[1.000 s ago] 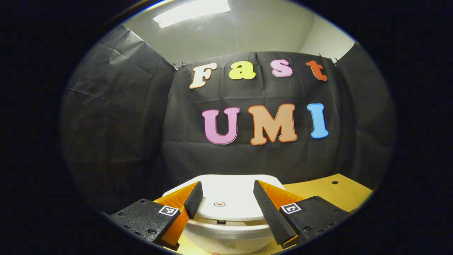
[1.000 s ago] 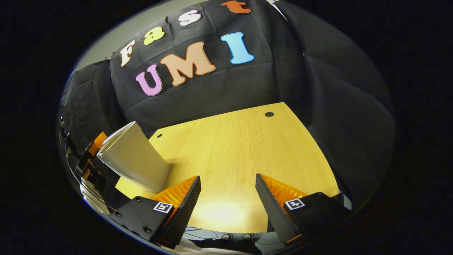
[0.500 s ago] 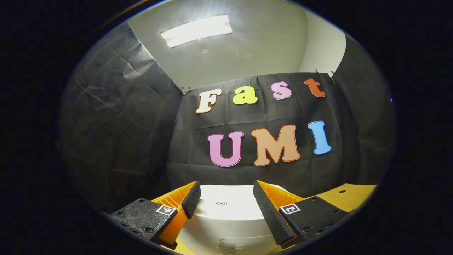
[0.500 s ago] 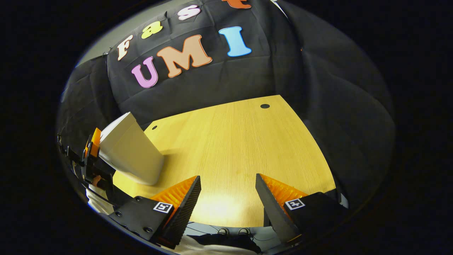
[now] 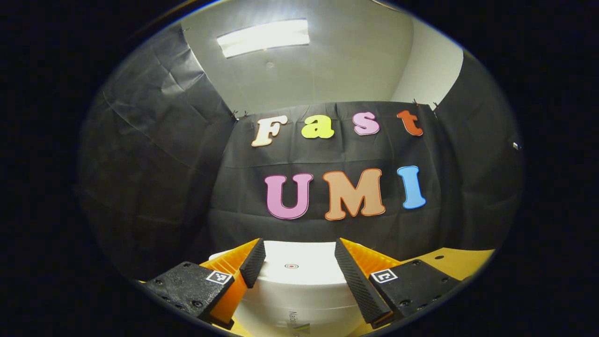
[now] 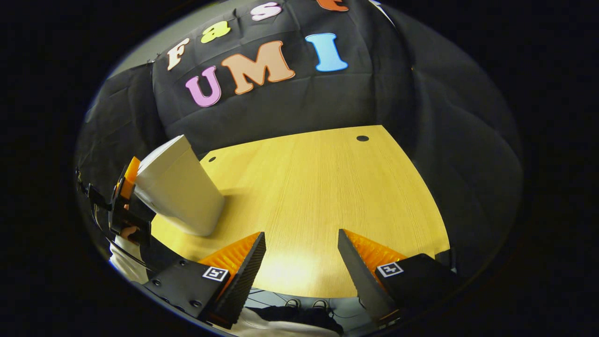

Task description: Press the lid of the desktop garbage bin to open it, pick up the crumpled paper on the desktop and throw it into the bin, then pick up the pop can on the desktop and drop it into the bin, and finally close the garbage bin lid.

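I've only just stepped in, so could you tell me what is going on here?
A person holds a gripper in each hand at a wooden desk. The left gripper is open, level with the lid of a white bin, which looks closed. The right gripper hangs open above bare desk, holding nothing.

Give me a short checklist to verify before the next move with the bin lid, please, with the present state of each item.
1. Lid down on the garbage bin: ok, it looks flat and closed.
2. Left gripper open at lid level: ok, a finger shows on each side of the lid.
3. Fingers pressing the lid: cannot tell.
4. Right gripper open and holding nothing: ok, bare desktop between its fingers.
5. Right gripper apart from the bin: ok, the bin stands off to its left.
6. Paper and can inside the bin: cannot tell, the closed lid hides the inside.
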